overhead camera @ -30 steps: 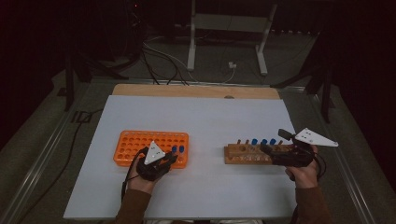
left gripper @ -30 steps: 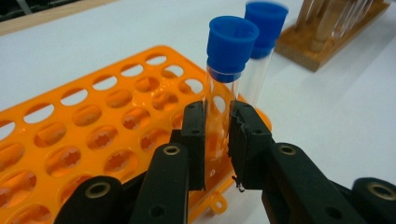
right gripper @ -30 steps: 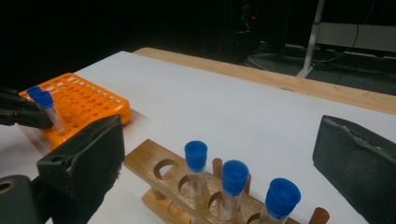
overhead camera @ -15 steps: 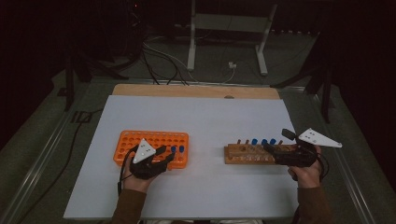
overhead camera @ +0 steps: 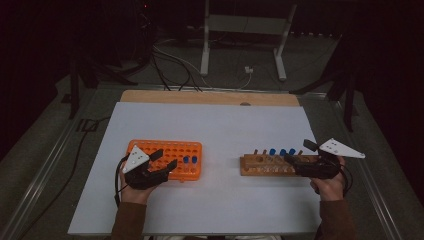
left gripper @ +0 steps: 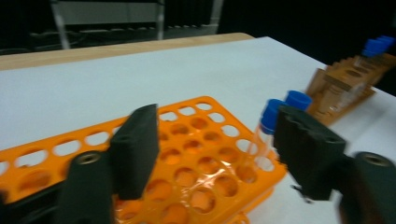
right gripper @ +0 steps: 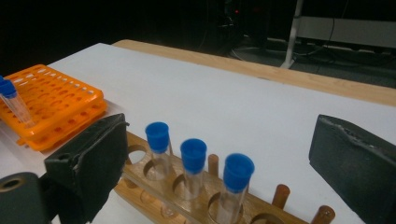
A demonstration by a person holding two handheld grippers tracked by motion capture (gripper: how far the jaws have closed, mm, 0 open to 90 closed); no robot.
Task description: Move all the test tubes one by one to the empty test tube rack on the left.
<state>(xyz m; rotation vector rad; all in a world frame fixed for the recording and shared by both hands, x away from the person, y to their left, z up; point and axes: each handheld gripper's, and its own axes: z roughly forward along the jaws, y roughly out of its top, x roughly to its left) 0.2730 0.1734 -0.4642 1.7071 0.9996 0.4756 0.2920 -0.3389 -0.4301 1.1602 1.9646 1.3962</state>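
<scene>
Tubes [overhead camera: 189, 160] stand in orange rack [overhead camera: 145, 147], three in wooden rack [overhead camera: 250, 165]; both tools wide, empty.

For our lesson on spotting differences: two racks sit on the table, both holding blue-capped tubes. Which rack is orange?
The orange rack, a plastic grid by the left gripper. The other rack, by the right gripper, is wooden.

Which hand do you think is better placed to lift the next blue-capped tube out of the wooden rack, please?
Probably the right. The right gripper sits at the wooden rack, jaws open around the blue-capped tubes. The left gripper, open and empty, is over the orange rack.
</scene>
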